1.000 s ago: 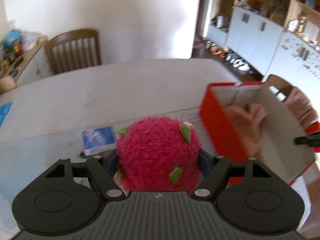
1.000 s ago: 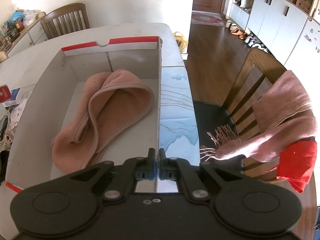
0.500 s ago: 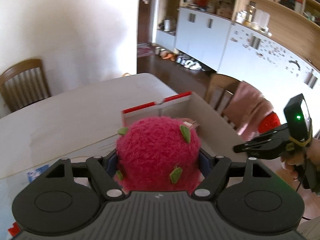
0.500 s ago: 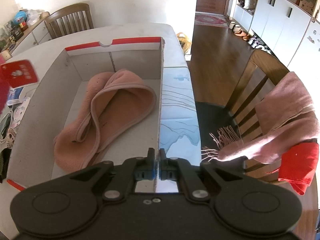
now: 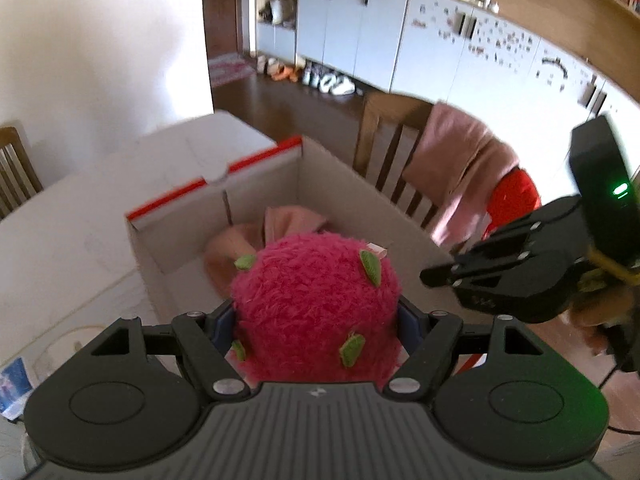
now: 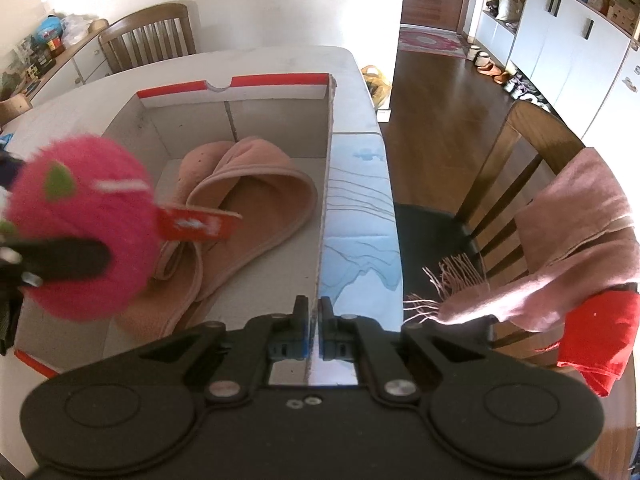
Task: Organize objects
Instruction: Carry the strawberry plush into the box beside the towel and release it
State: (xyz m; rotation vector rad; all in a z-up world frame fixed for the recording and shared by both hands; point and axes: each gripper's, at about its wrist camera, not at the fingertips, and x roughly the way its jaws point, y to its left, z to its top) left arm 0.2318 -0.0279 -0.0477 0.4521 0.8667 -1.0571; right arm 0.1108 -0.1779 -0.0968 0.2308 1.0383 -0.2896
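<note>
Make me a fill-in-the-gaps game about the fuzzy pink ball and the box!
1. The left gripper is shut on a fuzzy ____ ball with green spots.
2. A pink slipper lies ____ the cardboard box.
3. The right gripper pinches the box's ____.
4. A pink scarf hangs on a ____.

Missing words: pink; inside; wall; chair

- A wooden chair (image 6: 532,160) stands beside the table, a pink fringed scarf (image 6: 568,240) draped over its back and a red cloth (image 6: 600,336) hanging below it.
- A second wooden chair (image 6: 148,36) sits at the table's far end.
- Shoes (image 5: 328,80) line the dark wood floor along white cabinets (image 5: 352,20) (doors dotted with small stickers).
- A patterned rug (image 6: 428,40) lies at the doorway.
</note>
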